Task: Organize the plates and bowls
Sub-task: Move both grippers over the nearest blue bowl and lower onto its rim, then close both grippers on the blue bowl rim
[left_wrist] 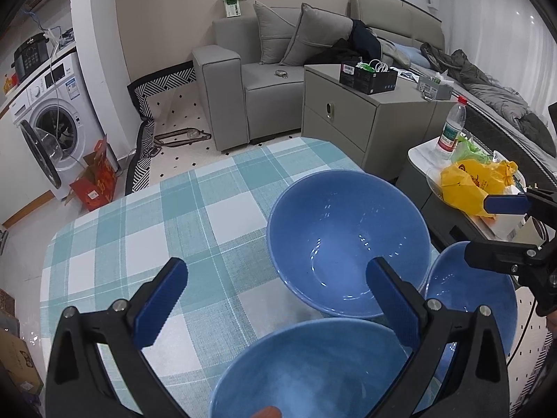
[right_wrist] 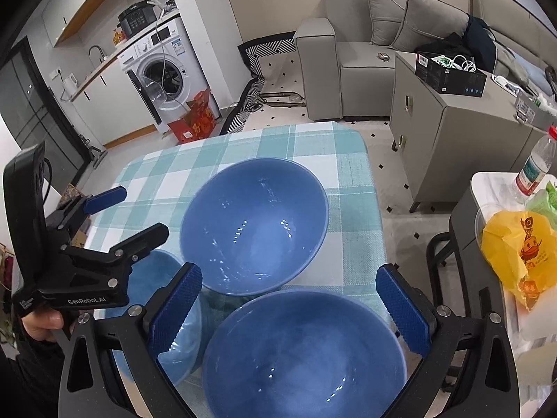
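Your left gripper [left_wrist: 275, 299] is wide open and holds nothing. Its two blue pads [left_wrist: 162, 299] stand far apart above the checked tablecloth [left_wrist: 146, 230]. Between the jaws, close under the tool, sits the near bowl [left_wrist: 306, 369]. Ahead of the right pad is the far bowl [left_wrist: 348, 240], upright and empty; this pad overlaps the bowl's near rim in the picture, but you cannot tell if they touch. To the right of this gripper lies the third bowl [left_wrist: 470, 299], and your right gripper [left_wrist: 501, 223] hangs above it, with its jaws spread.

Your right gripper [right_wrist: 289, 299] is also wide open and empty. Between its pads [right_wrist: 403, 310], just below the tool, sits the third bowl [right_wrist: 303, 355]. Directly ahead is the far bowl [right_wrist: 254, 226], and the two bowls look very close at their rims. To the left, partly behind the left pad, is the near bowl [right_wrist: 163, 313]. Above this bowl your left gripper [right_wrist: 139, 209] hangs open, and a hand [right_wrist: 41, 324] holds its black handle.

All three bowls are blue, upright and empty, grouped at the near end of the table [right_wrist: 348, 181]. To the right of both tools stands a side table [right_wrist: 487, 188] with a bottle [right_wrist: 536, 167] and a yellow bag [right_wrist: 518, 254].
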Demonstrator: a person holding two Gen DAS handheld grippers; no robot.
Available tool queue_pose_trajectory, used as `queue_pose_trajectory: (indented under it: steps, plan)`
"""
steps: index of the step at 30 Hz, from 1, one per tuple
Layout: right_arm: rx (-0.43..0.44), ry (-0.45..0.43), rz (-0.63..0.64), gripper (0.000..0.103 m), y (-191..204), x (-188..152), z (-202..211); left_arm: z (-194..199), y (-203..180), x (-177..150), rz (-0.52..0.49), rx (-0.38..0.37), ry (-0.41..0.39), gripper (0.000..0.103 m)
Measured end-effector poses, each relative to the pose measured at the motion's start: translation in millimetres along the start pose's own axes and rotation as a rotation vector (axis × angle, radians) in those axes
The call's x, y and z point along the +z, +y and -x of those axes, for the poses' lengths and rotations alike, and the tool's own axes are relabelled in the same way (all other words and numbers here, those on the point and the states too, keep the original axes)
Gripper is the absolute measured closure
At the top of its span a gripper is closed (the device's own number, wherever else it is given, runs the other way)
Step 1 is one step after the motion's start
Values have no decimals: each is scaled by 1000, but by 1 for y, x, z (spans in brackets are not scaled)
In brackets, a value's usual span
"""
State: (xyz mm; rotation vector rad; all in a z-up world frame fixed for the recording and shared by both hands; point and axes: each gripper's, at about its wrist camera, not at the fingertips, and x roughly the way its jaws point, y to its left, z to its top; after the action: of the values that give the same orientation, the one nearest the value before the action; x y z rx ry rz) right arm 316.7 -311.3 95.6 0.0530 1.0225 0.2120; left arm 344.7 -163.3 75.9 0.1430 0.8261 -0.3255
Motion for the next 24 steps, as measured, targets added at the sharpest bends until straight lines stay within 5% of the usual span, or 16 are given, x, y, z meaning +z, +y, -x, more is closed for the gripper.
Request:
queue_pose_trajectory:
  steps: [20,24]
  plan:
    - [5,63,-55,5,-21,15,-54,-41,10,2,27,9,59,1]
    - [8,83,-64,13,-26,14,-64,-49,9,1,18,-7,73,2]
